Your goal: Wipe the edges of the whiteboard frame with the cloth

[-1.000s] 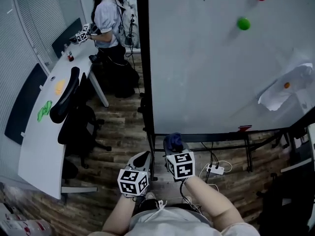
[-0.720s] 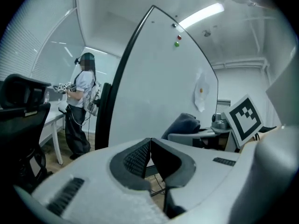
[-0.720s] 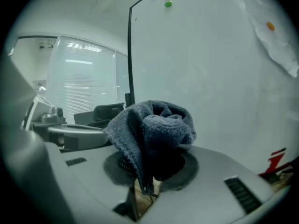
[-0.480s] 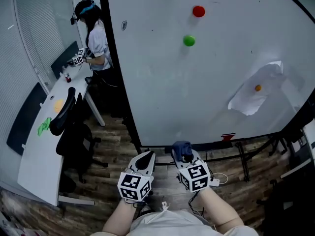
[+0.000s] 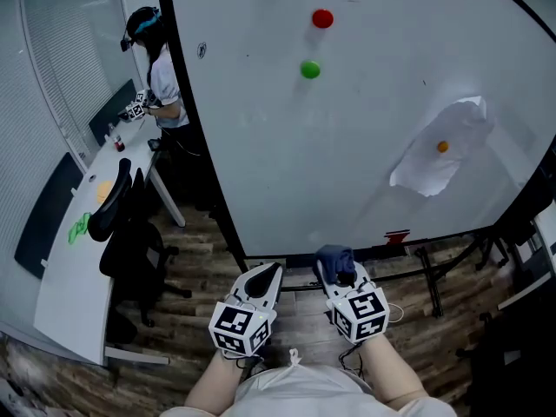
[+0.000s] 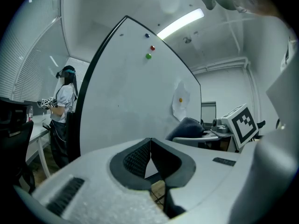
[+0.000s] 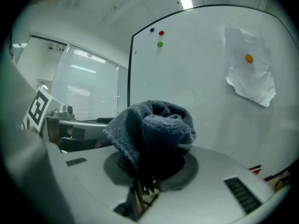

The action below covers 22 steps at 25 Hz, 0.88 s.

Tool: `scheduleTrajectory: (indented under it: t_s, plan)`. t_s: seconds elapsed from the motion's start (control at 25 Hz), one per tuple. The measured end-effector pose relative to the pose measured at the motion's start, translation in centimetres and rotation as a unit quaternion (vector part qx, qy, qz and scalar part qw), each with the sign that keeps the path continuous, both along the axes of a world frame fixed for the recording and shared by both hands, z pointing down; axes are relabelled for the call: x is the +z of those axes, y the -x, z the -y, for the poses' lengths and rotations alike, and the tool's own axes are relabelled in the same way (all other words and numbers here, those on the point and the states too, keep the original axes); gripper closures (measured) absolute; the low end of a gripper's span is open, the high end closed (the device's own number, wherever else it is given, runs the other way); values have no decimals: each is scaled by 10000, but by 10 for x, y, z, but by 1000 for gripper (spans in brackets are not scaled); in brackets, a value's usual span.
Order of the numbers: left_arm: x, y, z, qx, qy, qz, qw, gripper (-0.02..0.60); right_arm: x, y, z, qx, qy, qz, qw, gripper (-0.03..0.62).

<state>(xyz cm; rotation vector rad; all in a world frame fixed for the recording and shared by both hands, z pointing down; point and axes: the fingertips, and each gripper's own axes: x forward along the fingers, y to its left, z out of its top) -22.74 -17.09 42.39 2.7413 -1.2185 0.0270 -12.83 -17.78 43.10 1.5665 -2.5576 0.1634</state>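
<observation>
In the head view, the whiteboard fills the upper right of the picture. Its dark frame runs down the left side and along the bottom. The right gripper is held at the lower centre, with a dark blue cloth bunched at its tip, close to the bottom edge of the frame. Contact between cloth and frame cannot be made out from here. The left gripper is held just beside it, to the left, and nothing is seen in it. A second person is seen at a desk in the upper left.

In the left gripper view, the jaws are pressed together at their tips and nothing is caught between them. The whiteboard rises beyond them, its dark left edge towards the left of the picture.

In the right gripper view, the jaws are pinched on the cloth, which bulges out above them in the centre. The white surface lies behind it, and the frame's left edge stands upright at the centre left.

The step in hand is judged to be the approach, with the cloth gripped and no wiping stroke yet shown. For the next move, the bunched cloth is to be pressed onto the bottom edge and drawn along it, with the grip kept firm so that no fabric is pulled free.
</observation>
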Motion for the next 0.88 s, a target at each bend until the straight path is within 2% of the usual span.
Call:
scheduleTrajectory:
  t_s: [0.2, 0.6, 0.88]
  plan:
    - [-5, -3, -3, 64, -31, -106, 9999, 563, -18, -7, -5, 38, -79, 390, 9992, 519]
    - [-10, -9, -8, 65, -78, -104, 9999, 563, -21, -5, -13, 46, -114, 127, 9998, 519]
    - [-4, -11, -12, 92, -26, -84, 9999, 563, -13, -2, -18, 162, -34, 126, 9998, 519]
